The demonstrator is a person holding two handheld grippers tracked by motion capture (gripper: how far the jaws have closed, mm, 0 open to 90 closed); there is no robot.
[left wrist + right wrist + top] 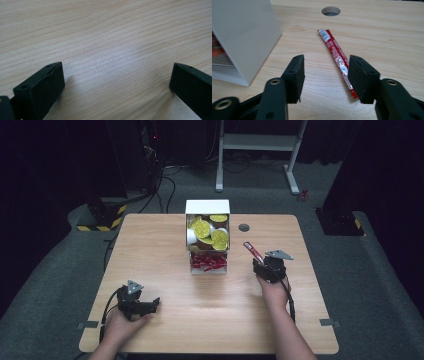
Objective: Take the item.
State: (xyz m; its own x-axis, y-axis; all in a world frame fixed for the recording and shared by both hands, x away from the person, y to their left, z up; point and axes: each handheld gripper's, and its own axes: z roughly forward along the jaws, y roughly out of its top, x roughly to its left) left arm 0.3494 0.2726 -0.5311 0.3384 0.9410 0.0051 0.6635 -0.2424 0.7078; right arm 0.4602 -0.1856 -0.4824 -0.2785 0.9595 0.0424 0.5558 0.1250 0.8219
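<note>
A red stick packet [336, 55] [252, 251] lies flat on the wooden table [210, 320], right of the white box [207, 237]. My right gripper [325, 75] [267, 265] hovers open just behind it; the packet's near end runs beside the right jaw. Yellow-lidded cups [209, 231] fill the box's upper shelf, and red packets [209, 263] lie in its lower tray. My left gripper [116, 80] [150, 304] rests open low over bare wood at the table's front left, with nothing between its jaws.
A round cable hole [244, 227] [331, 11] sits in the table behind the packet. The white box's side wall [244, 37] stands close on the left of the right gripper. Dark floor, cables and a white desk frame [257, 150] lie beyond the table.
</note>
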